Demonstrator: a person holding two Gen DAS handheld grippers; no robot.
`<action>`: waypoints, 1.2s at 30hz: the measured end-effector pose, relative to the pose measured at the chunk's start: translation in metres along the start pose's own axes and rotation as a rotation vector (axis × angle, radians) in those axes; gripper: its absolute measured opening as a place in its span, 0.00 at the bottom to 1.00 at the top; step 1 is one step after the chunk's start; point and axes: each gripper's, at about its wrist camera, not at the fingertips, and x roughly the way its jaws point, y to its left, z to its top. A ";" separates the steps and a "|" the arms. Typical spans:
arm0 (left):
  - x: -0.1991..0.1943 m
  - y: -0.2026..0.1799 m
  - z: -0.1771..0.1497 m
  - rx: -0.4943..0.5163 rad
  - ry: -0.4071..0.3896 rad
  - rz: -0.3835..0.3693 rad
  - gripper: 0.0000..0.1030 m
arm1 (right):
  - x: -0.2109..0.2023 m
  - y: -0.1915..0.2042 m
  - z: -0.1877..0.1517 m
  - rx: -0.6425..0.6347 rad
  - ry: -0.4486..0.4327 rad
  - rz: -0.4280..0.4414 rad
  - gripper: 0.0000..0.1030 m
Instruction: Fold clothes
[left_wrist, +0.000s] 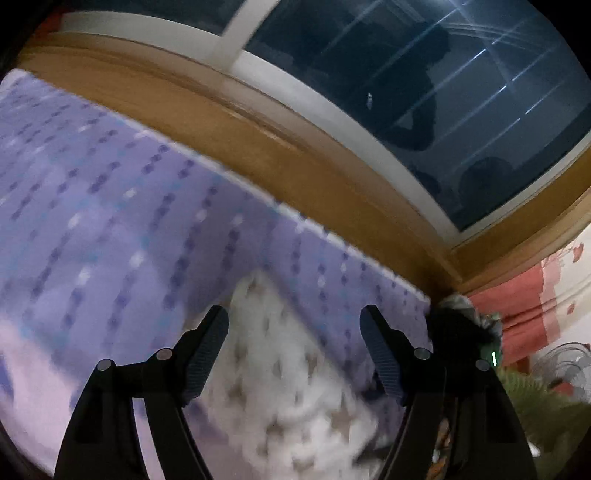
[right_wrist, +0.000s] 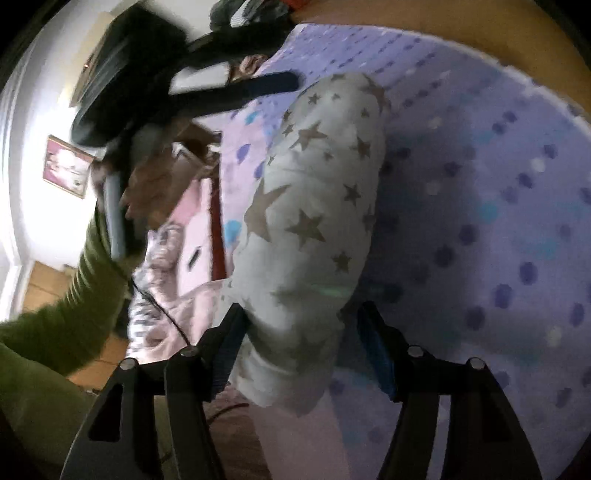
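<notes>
- Between my right gripper (right_wrist: 299, 347) jaws, standing apart, lay the star-print garment (right_wrist: 317, 206), folded on the dotted bedsheet (right_wrist: 480, 221); a pad could have snagged and undone it.
- My left gripper (left_wrist: 295, 350) hovered open, empty; blur risked a brush.

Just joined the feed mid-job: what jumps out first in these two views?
The white star-print garment lies bunched on the purple dotted bedsheet, its near end between the right gripper's open jaws. The left gripper hovers open above it, a dark window beyond the bed.
</notes>
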 end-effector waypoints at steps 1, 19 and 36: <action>-0.007 -0.001 -0.015 -0.022 -0.008 0.019 0.72 | 0.002 -0.002 0.000 -0.001 0.008 0.008 0.66; 0.010 0.000 -0.163 -0.426 -0.054 -0.092 0.73 | -0.008 -0.004 0.060 -0.218 0.317 -0.129 0.67; 0.000 0.003 -0.068 -0.080 0.001 0.183 0.74 | 0.058 -0.025 -0.008 0.311 -0.006 0.287 0.41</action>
